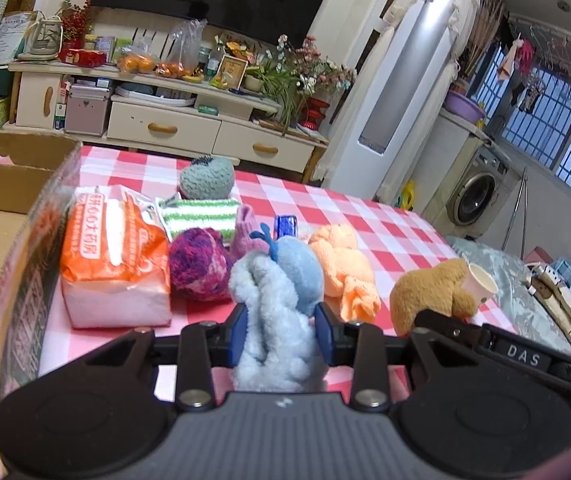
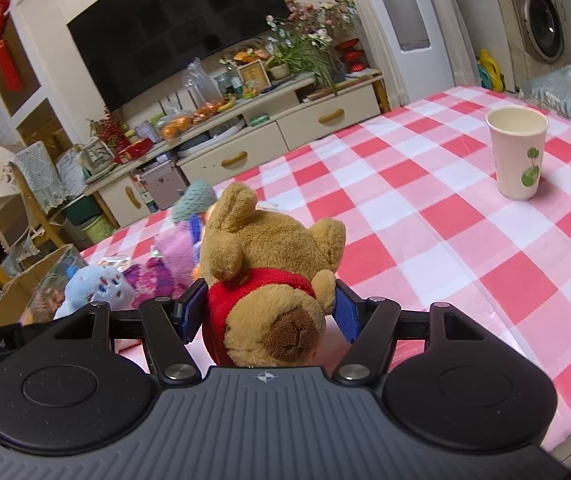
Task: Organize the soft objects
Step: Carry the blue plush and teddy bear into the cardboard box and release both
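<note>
My left gripper [image 1: 281,330] is shut on a fluffy light-blue plush toy [image 1: 277,300], lifted a little above the checked tablecloth [image 1: 385,236]. My right gripper [image 2: 269,312] is shut on a brown teddy bear [image 2: 269,264] with a red shirt, head towards the camera. The same bear [image 1: 429,292] shows at the right of the left wrist view. Behind the blue toy lie an orange towel roll [image 1: 345,272], a purple knitted ball [image 1: 199,264], a pink knitted piece [image 1: 247,232], a green-striped cloth [image 1: 201,216] and a grey-green knitted hat [image 1: 207,178].
A cardboard box [image 1: 17,184] stands at the table's left edge, next to an orange tissue pack [image 1: 113,256]. A paper cup [image 2: 517,152] stands on the right part of the table. A TV cabinet [image 1: 189,120] and a washing machine [image 1: 477,196] lie beyond.
</note>
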{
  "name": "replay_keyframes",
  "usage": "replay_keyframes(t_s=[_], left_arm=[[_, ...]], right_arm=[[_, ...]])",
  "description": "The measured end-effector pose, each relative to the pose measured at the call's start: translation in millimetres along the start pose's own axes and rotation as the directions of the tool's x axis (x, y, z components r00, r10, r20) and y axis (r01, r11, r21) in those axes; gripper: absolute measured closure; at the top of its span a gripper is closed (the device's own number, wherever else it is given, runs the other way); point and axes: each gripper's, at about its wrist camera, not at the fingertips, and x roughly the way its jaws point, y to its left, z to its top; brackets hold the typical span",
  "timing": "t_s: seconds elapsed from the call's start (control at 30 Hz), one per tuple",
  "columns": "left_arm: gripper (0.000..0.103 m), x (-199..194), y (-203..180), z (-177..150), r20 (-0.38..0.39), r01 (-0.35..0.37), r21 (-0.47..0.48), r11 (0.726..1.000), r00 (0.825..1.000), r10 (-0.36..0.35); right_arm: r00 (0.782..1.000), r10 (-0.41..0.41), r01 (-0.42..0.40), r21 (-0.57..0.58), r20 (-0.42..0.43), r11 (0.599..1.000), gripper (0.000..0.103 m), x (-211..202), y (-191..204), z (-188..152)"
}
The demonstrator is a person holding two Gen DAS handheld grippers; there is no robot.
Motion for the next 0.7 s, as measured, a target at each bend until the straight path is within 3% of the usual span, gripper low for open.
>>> replay_keyframes(t_s=[0.33,0.7], left_arm=[[0.069,-21.1,18.6,12.2,0.071,-0.004,-0.042,0.999,0.997,0.007],[0.068,-49.1,46.8,28.0,0.174,-0.071,-0.081,0.994,0.981,0.084]], right_arm=[[0.998,0.064,-0.065,-0.054,-0.012,0.996,0.022,12.8,28.3,5.1],[0.984,0.177,-0.180,-0.140,-0.038,0.974,0.022,31.4,70.3,16.5]])
